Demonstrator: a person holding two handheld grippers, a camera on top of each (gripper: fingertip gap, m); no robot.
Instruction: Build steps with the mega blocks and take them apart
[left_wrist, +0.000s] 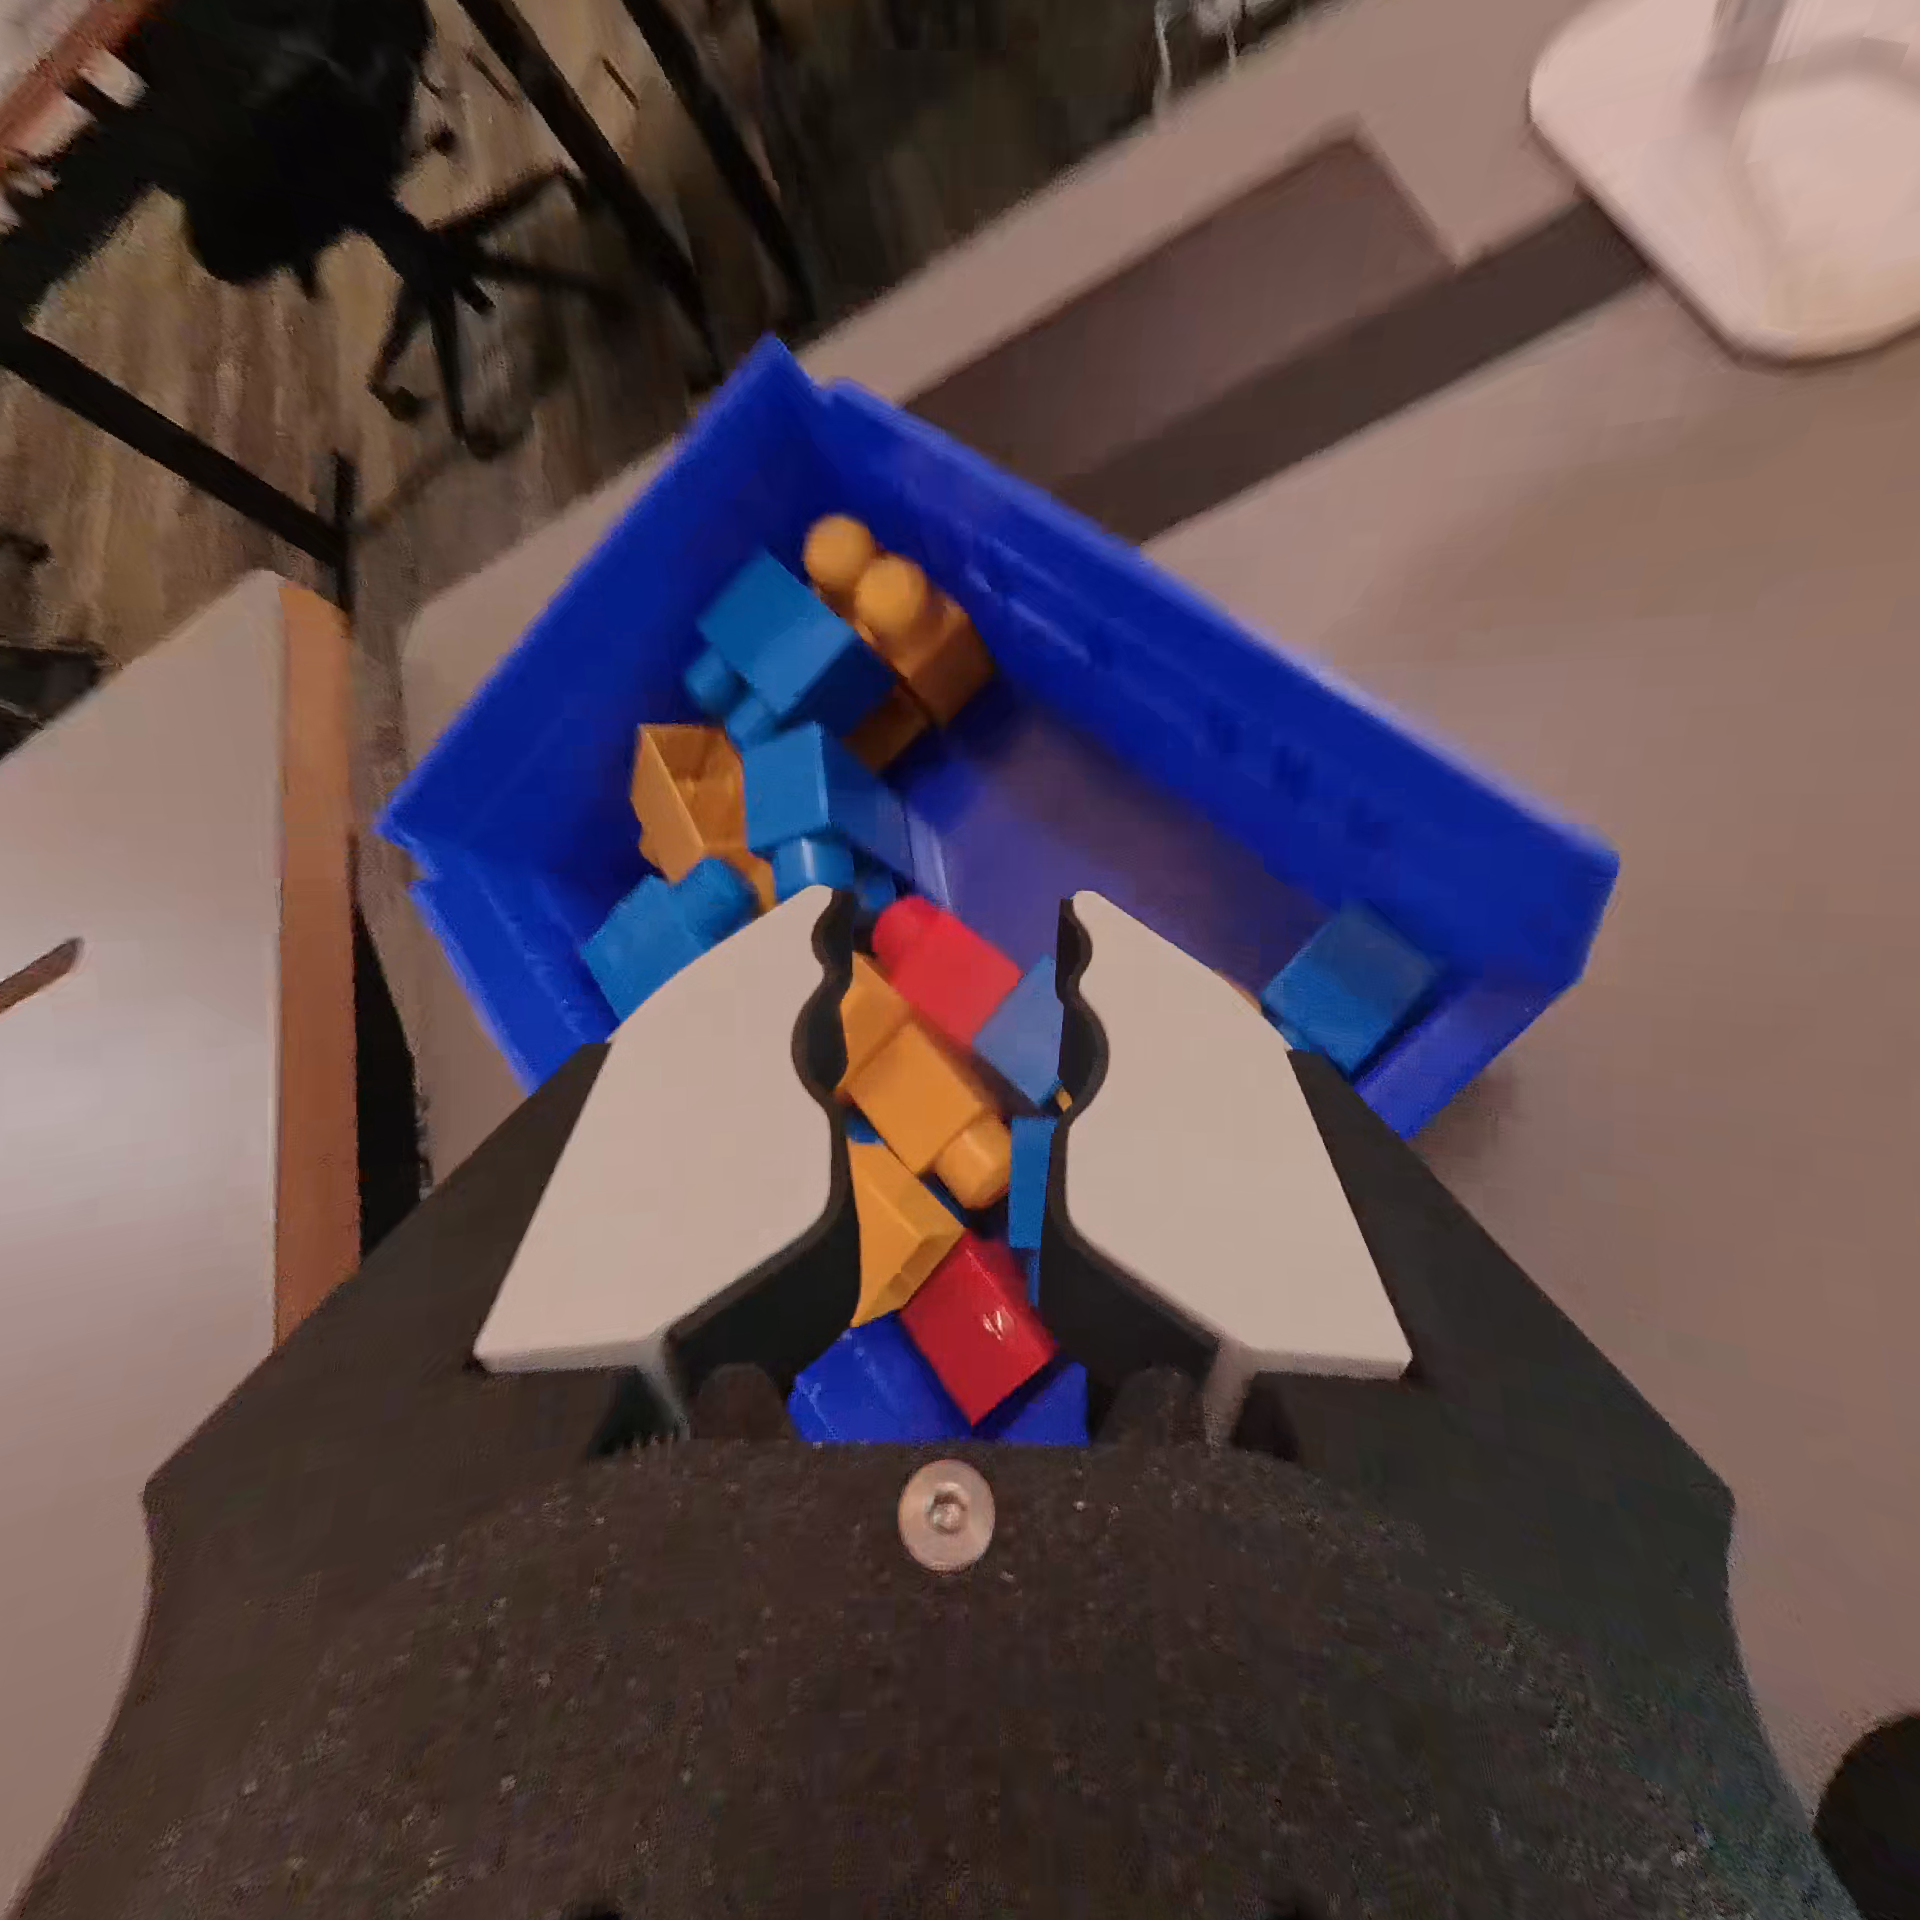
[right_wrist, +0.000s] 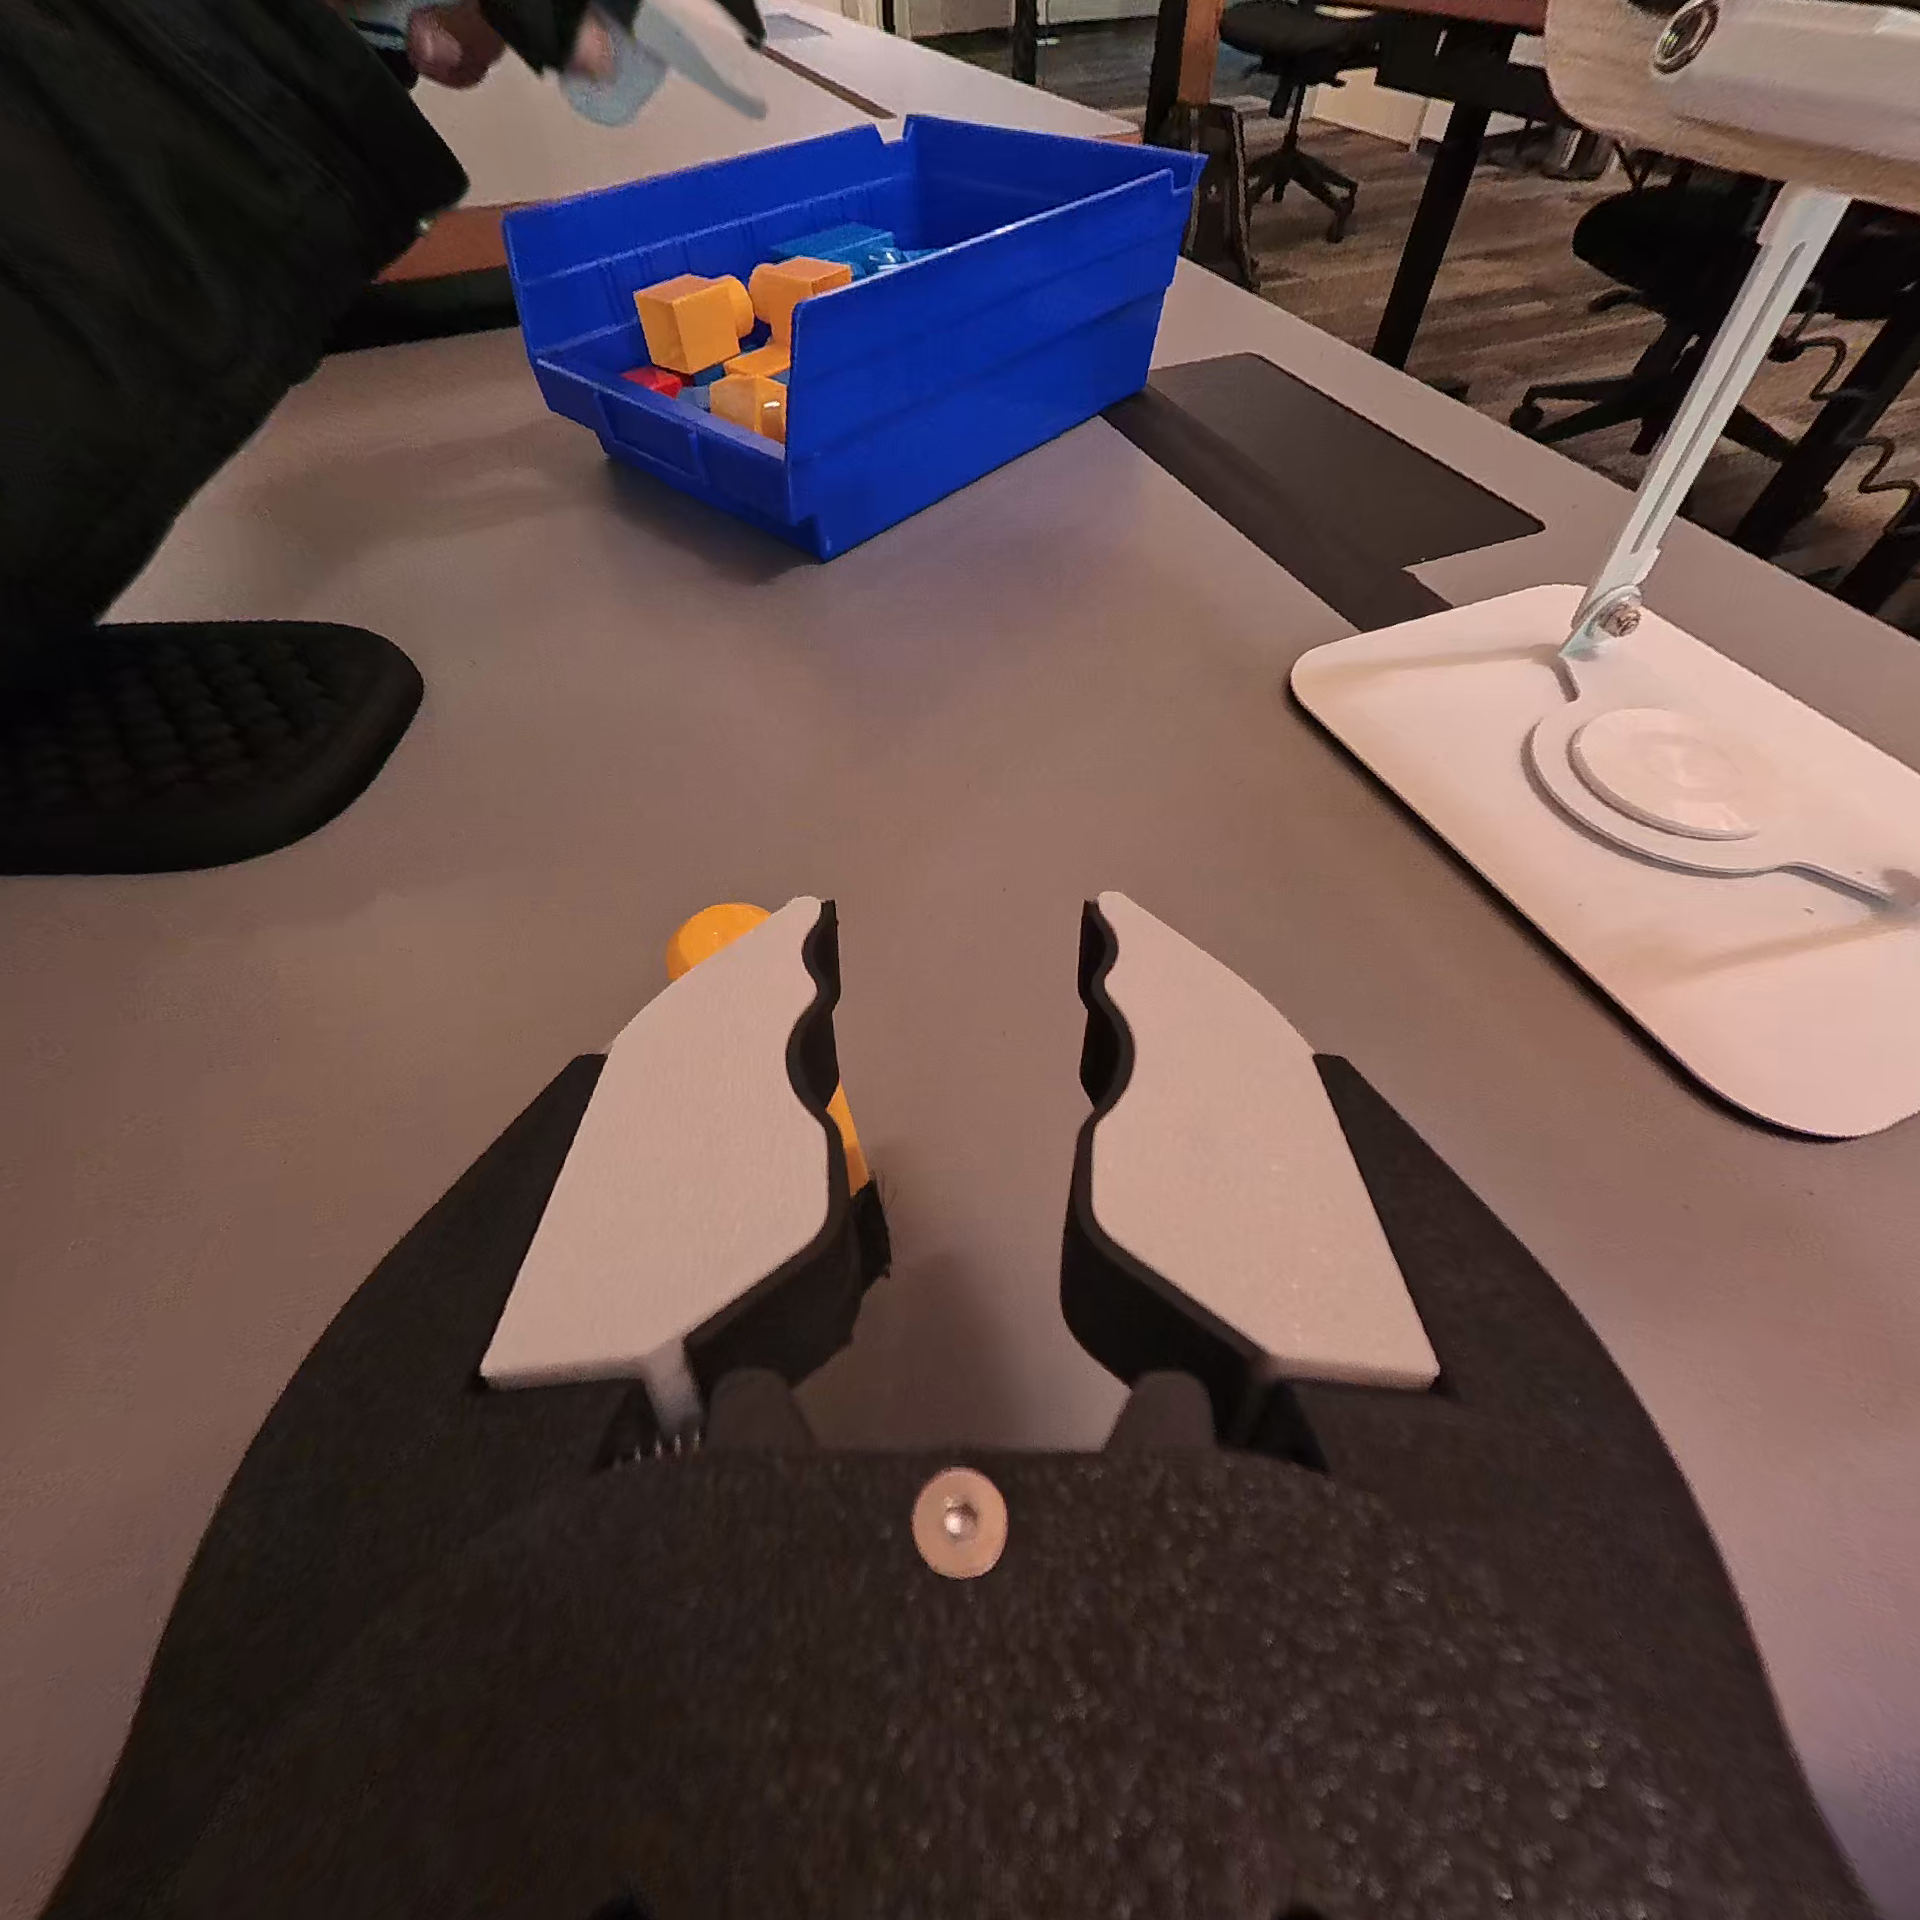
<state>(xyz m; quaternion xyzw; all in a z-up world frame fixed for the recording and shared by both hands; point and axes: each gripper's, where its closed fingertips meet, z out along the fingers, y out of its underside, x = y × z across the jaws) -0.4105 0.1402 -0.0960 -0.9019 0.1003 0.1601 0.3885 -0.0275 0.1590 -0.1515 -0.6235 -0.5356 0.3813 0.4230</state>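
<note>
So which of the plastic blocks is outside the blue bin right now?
The orange plastic block on the grey table, half hidden beside the right gripper's open fingers. All others lie in the blue plastic bin.

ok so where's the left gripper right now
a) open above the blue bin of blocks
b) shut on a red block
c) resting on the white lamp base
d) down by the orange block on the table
a: the left gripper is open with nothing between its fingers, poised over the blocks in the blue bin.
</note>
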